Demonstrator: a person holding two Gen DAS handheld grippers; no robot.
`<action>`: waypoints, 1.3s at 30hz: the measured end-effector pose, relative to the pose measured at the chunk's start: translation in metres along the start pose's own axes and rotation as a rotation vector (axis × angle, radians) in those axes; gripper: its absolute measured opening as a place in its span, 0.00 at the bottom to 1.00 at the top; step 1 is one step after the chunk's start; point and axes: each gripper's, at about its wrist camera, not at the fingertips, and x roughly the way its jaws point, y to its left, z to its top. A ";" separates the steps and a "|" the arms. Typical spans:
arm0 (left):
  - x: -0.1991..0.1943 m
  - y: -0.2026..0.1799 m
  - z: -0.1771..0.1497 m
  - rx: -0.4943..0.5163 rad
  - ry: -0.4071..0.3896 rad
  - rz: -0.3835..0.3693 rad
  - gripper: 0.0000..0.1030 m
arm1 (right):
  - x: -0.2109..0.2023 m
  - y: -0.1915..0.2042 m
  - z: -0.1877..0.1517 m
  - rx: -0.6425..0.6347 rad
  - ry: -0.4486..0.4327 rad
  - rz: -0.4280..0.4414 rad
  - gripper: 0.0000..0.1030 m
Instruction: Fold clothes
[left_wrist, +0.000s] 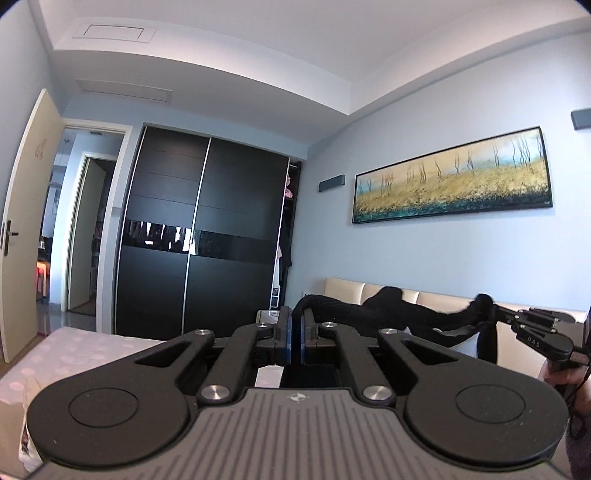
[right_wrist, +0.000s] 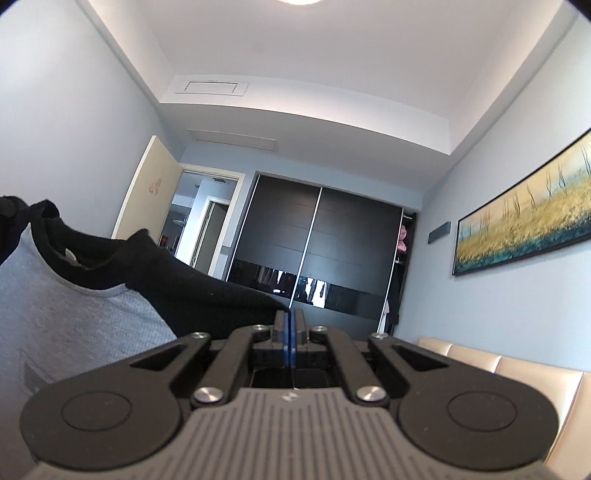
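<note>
A shirt with a grey body and black collar and shoulders hangs in the air, stretched between both grippers. My left gripper is shut on one black shoulder of the shirt. My right gripper is shut on the other shoulder; it also shows at the right of the left wrist view, pinching the black fabric. The shirt's lower part is out of view.
A bed with a pink-dotted sheet lies below left. A cream padded headboard runs along the wall under a long painting. A dark sliding wardrobe stands ahead, with an open door on the left.
</note>
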 end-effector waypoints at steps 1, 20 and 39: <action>0.005 0.002 -0.002 -0.002 0.014 0.004 0.02 | 0.002 -0.002 -0.001 -0.002 0.007 -0.001 0.02; 0.217 0.125 -0.159 -0.083 0.466 0.236 0.02 | 0.192 0.041 -0.184 0.053 0.484 0.068 0.02; 0.384 0.200 -0.346 -0.094 0.869 0.336 0.02 | 0.387 0.079 -0.410 0.106 0.941 0.097 0.02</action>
